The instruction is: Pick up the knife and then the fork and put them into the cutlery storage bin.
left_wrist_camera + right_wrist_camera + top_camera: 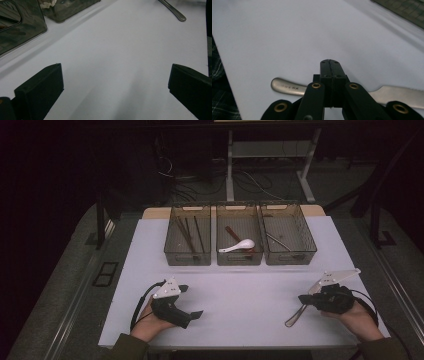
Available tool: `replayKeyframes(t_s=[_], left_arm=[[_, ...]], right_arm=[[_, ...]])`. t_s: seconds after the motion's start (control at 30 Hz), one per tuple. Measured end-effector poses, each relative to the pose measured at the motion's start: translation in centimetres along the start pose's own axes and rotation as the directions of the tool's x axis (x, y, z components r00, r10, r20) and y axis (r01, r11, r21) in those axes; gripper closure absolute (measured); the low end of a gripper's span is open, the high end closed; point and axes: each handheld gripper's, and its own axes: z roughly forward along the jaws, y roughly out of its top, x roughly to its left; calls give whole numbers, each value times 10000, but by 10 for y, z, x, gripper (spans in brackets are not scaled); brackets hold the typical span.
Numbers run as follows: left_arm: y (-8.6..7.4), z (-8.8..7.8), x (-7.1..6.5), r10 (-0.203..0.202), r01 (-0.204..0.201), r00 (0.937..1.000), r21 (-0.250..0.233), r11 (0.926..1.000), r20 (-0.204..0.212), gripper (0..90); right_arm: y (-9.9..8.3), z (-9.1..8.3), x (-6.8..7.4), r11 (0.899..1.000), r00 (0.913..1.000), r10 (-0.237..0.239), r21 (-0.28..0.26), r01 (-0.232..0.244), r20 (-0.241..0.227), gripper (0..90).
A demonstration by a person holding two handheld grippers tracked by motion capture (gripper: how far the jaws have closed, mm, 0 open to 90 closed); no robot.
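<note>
Black jaws of the right gripper (pixel 329 62) are pressing together, closing on the dull steel table knife (pixel 289 87) lying crosswise beneath them, probably lifting it for sorting; the left gripper (pixel 115 82) is waiting with jaws spread wide over bare white tabletop (pixel 120 50).

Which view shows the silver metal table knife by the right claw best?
The right gripper view: the silver metal table knife lies close, crossing under the shut jaws. The high view shows it small; the left gripper view catches just its handle end.
</note>
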Motion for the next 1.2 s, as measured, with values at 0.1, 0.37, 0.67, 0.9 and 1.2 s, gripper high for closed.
replayKeyframes(t_s=[0.1, 0.37, 0.67, 0.9, 1.2], left_arm=[[0, 1, -1, -3, 3, 10000, -18, 10000, -47, 0], [0, 1, -1, 24, -24, 9999, 1, 10000, -125, 0], [0, 2, -2, -29, 28, 10000, -54, 10000, -81, 0], [1, 2, -2, -47, 47, 10000, -38, 10000, -72, 0], [1, 2, -2, -78, 77, 9999, -50, 10000, -71, 0]], right_arm=[[-6, 0, 6, 9998, 9999, -110, 170, 112, -98, 891], [-19, 4, 19, 9979, 9984, -357, 533, 380, -441, 891], [-21, 15, 26, 9966, 9961, -419, 678, 472, -780, 891], [-16, 21, 26, 9972, 9960, -447, 560, 491, -773, 892], [-4, 33, 25, 9966, 9957, -633, 488, 667, -682, 892]])
